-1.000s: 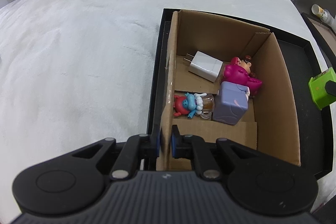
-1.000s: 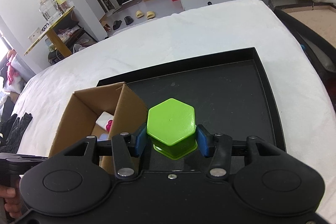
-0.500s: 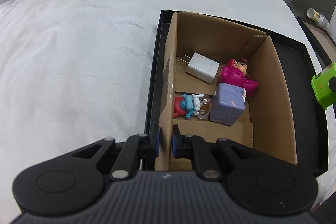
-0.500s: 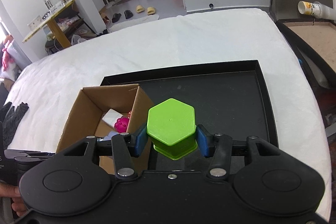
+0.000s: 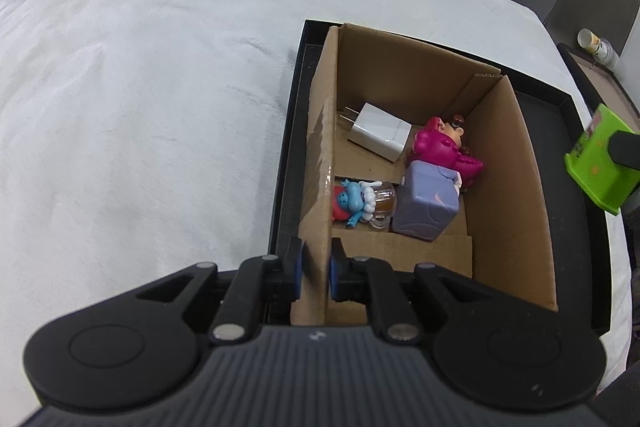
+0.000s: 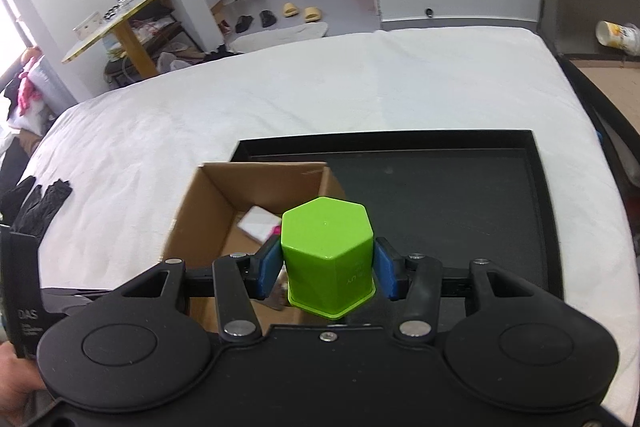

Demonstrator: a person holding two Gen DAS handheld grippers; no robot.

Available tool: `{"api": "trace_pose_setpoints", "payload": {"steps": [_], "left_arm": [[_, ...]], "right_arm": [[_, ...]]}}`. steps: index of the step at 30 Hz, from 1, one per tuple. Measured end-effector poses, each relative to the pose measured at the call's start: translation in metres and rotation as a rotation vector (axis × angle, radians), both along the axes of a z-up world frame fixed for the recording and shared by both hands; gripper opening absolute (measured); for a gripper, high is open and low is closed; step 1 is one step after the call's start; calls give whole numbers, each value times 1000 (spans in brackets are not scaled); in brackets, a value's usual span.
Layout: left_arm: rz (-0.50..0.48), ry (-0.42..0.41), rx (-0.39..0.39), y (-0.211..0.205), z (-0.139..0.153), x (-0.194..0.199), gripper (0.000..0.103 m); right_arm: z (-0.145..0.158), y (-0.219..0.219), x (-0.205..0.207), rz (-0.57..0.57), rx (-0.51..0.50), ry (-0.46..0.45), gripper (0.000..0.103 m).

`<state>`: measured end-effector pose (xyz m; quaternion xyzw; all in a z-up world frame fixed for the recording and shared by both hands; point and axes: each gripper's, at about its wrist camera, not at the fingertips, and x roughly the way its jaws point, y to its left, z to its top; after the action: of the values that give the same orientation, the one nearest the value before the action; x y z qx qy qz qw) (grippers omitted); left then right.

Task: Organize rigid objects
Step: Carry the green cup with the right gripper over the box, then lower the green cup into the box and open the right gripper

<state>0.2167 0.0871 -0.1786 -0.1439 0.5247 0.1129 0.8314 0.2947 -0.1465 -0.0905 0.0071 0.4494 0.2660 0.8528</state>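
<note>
- Left wrist view: the left gripper (image 5: 316, 277) is clamping the near end of the left wall of the cardboard box (image 5: 508, 187), its blue pads pressed together on the card. The box is sitting in the left part of the black tray (image 5: 560, 103), which is lying on the white bedcover (image 5: 140, 107).
- The card is looking thin and a little bowed between the pads; a pull or twist here is likely to be tipping the box or folding that wall.
- Inside, the white charger (image 5: 380, 133) is lying toward the far left corner, the pink figure (image 5: 440, 147) against the right wall, the lilac cube (image 5: 426, 201) and blue figure (image 5: 356, 203) along the near side. Free floor is looking scarce, so a dropped piece risks landing on these and bouncing.
- At the right edge, the green hexagonal container (image 5: 596, 167) is hanging beyond the box's right wall, above the tray's right side.
- Right wrist view: the right gripper (image 6: 326, 267) is squeezing that container (image 6: 326, 251) by two opposite side faces, held above the box's near right corner.
- The faces are looking smooth and tapered, so the piece may be slipping downward if the grip is easing.
- A low crossing is risking a knock on the right wall, pushing the box against the other gripper's hold.
</note>
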Motion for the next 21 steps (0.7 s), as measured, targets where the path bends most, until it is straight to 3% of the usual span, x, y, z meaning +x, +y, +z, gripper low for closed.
{"api": "trace_pose_setpoints", "payload": {"steps": [21], "left_arm": [[18,-19,-61,9,-3,-3,13]], "right_arm": [[-11,67,3,94,-33,38,48]]}}
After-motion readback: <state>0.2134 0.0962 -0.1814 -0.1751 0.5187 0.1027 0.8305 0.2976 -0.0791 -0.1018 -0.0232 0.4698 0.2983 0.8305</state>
